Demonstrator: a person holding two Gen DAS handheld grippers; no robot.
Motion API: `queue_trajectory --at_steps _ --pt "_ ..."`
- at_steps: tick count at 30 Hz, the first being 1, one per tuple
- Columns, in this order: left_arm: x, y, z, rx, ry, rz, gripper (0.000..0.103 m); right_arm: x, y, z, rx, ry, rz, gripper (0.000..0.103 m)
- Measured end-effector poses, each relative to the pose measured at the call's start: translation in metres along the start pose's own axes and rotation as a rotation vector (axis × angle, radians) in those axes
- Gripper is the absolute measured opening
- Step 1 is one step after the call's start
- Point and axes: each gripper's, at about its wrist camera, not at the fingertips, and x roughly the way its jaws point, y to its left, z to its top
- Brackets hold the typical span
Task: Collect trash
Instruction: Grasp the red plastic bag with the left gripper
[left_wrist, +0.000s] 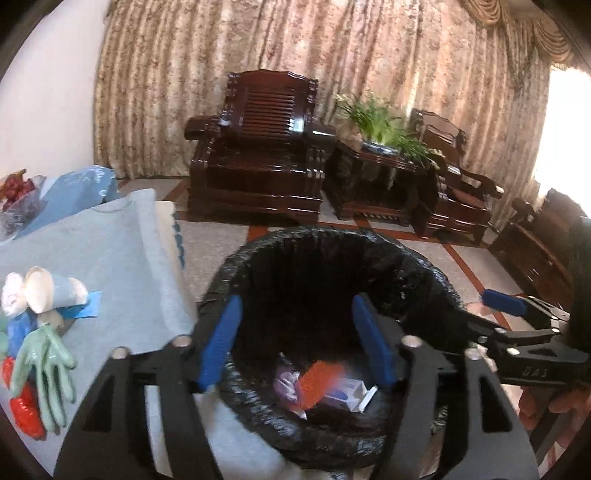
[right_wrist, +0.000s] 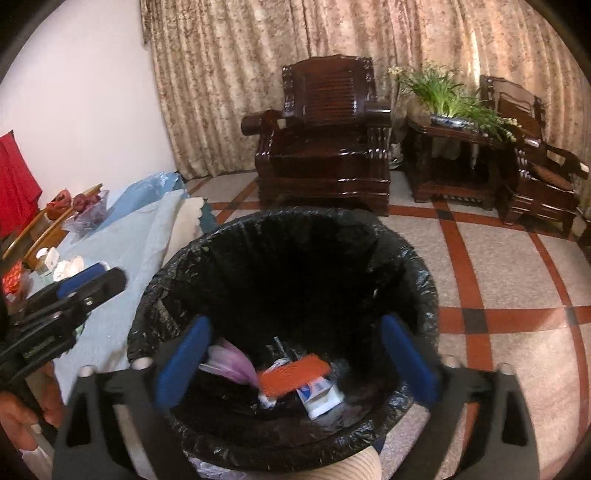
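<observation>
A bin lined with a black bag (left_wrist: 258, 258) (right_wrist: 166, 269) stands on the floor beside the table. Inside lie an orange sponge-like piece (left_wrist: 317, 380) (right_wrist: 293, 373), a purple bag (right_wrist: 236, 363) and a white and blue carton (right_wrist: 319, 398). My left gripper (left_wrist: 299, 343) is open and empty above the bin's near rim. My right gripper (right_wrist: 295, 362) is open and empty over the bin mouth. The right gripper also shows at the right of the left wrist view (left_wrist: 517, 314). The left gripper shows at the left of the right wrist view (right_wrist: 74, 291).
The table with a light blue cloth (left_wrist: 103, 251) holds green gloves (left_wrist: 48, 365), red wrappers (left_wrist: 26, 413), white crumpled paper (left_wrist: 33, 291) and a blue bag (left_wrist: 81, 188). Dark wooden armchairs (right_wrist: 321, 147) and a side table with a plant (right_wrist: 450, 107) stand behind on the tiled floor.
</observation>
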Motion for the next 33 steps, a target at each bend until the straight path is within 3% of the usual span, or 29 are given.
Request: queue_trajectory --at_steps 3,6,17,26,33 --pt "-0.014 0.012 0.000 -0.015 -0.028 0.045 0.086 -0.001 0.005 0.003 0.010 -0.008 -0.003 0.097" --pt "-0.029 0.027 0.000 -0.032 -0.047 0.091 0.090 -0.001 0.013 0.006 0.012 -0.012 0.013 0.097" --pt "-0.097 0.101 -0.016 -0.091 -0.107 0.307 0.091 0.003 0.091 0.014 -0.086 -0.048 0.156 0.097" --pt "-0.145 0.170 -0.041 -0.172 -0.105 0.493 0.091 0.021 0.174 0.007 -0.187 -0.039 0.292 0.097" --pt "-0.155 0.205 -0.066 -0.226 -0.064 0.559 0.091 0.034 0.219 -0.006 -0.247 -0.037 0.348 0.097"
